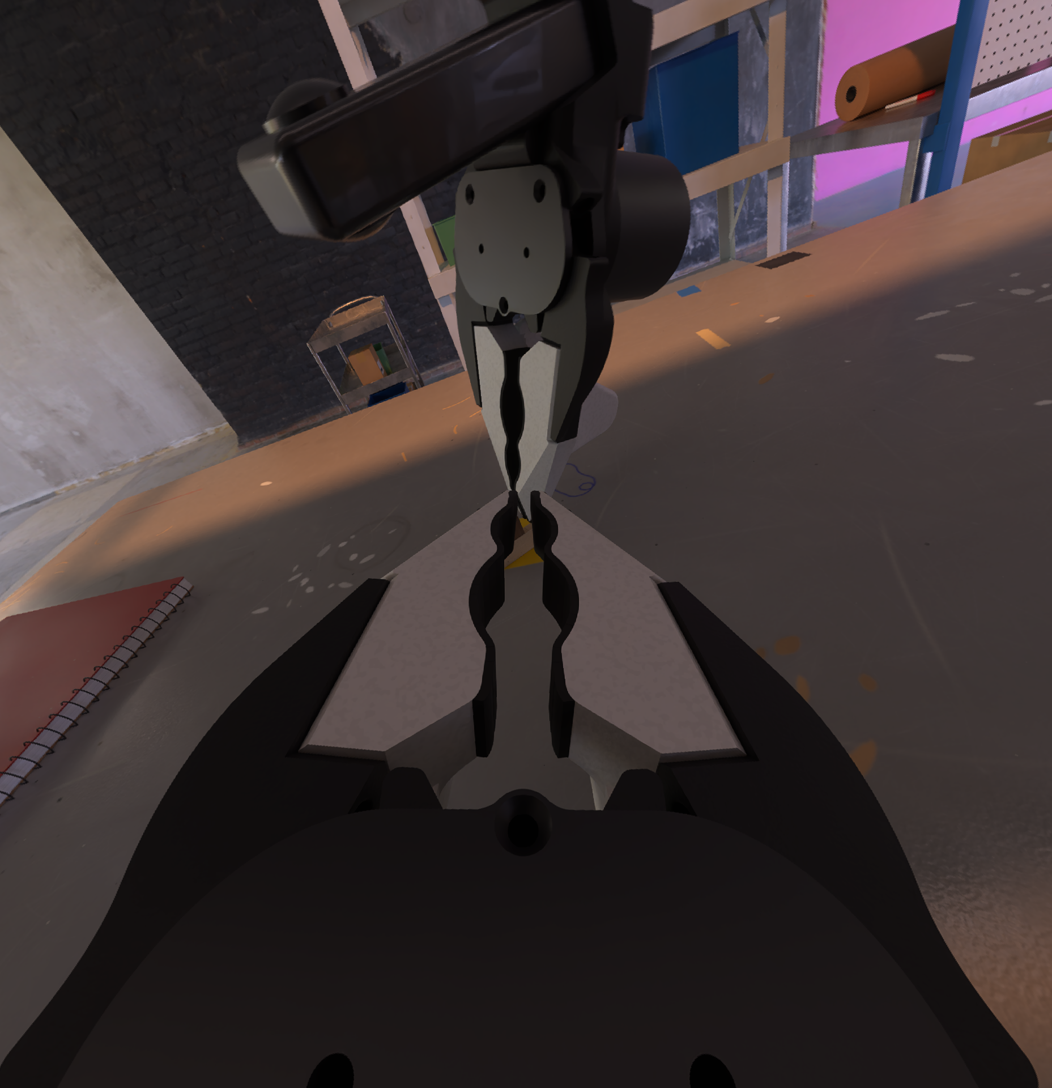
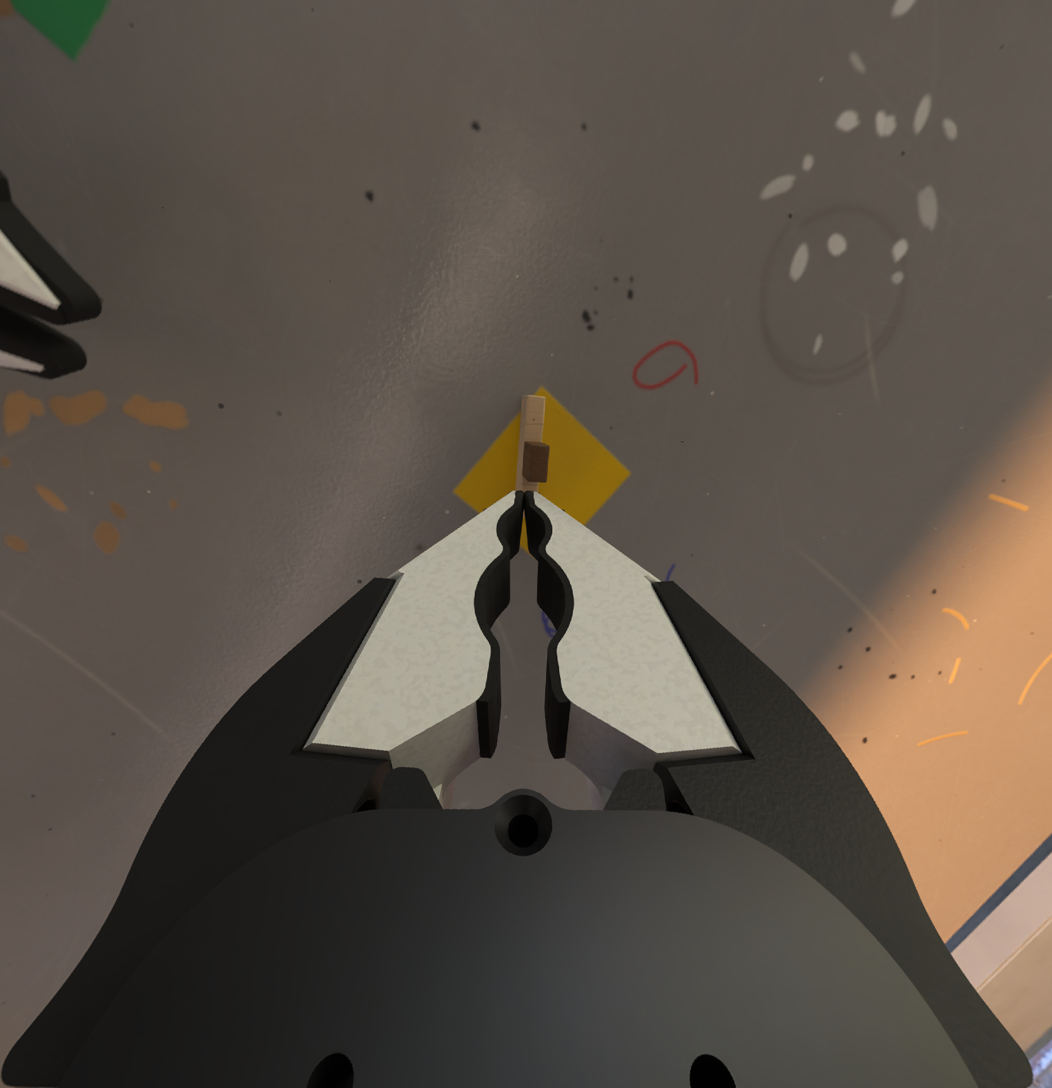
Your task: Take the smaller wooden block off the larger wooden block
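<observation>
In the right wrist view, a thin pale larger wooden block [image 2: 533, 421] reaches forward from my right gripper [image 2: 523, 496], which is shut on the block's near end. The smaller dark brown block [image 2: 536, 462] sits on the pale block's right face. Both are over a yellow square [image 2: 582, 471] on the grey table. I cannot tell whether the pale block touches the square. My left gripper [image 1: 524, 499] is shut and empty, with its tips [image 2: 52, 318] well off to the left. In the left wrist view the right gripper [image 1: 514, 486] points down, and a sliver of wood [image 1: 521, 533] shows between my fingers.
A red spiral notebook [image 1: 70, 665] lies on the table at the left. A green patch [image 2: 64, 23] lies at the far left corner. The table's edge [image 2: 1006, 936] runs at the lower right. A metal cart [image 1: 364, 353] and shelves with a brown paper roll [image 1: 894, 76] stand beyond the table.
</observation>
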`<state>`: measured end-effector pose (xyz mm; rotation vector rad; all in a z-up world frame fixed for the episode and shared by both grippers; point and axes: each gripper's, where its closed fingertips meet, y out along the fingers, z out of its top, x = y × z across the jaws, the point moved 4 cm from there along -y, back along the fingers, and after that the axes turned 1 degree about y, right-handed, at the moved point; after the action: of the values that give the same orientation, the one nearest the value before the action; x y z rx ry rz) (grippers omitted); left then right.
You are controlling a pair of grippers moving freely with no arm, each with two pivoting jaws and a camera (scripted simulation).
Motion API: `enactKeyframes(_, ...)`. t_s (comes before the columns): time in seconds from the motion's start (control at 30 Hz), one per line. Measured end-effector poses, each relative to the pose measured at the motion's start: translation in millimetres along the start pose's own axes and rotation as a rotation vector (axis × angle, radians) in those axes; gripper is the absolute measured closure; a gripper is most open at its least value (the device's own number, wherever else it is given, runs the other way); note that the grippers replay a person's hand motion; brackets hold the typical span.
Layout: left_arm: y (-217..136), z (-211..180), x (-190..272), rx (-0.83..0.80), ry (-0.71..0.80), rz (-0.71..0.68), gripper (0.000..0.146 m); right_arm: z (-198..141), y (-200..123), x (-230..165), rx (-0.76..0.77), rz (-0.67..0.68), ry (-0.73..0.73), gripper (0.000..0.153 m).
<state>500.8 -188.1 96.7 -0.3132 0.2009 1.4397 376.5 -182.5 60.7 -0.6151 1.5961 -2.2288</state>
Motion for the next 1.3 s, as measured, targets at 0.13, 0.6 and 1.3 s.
enactKeyframes(0.13,0,0,0,0.002,-0.003,-0.001,0.143,-1,-8,-1,0.068,-0.044,-0.008,0.153)
enactKeyframes(0.6,0,0,1,-0.003,0.006,-0.01,0.146,4,-9,3,0.111,-0.045,0.032,0.142)
enactKeyframes(1.3,-1,0,3,0.003,0.009,-0.021,0.146,7,-3,9,0.031,0.029,0.095,0.147)
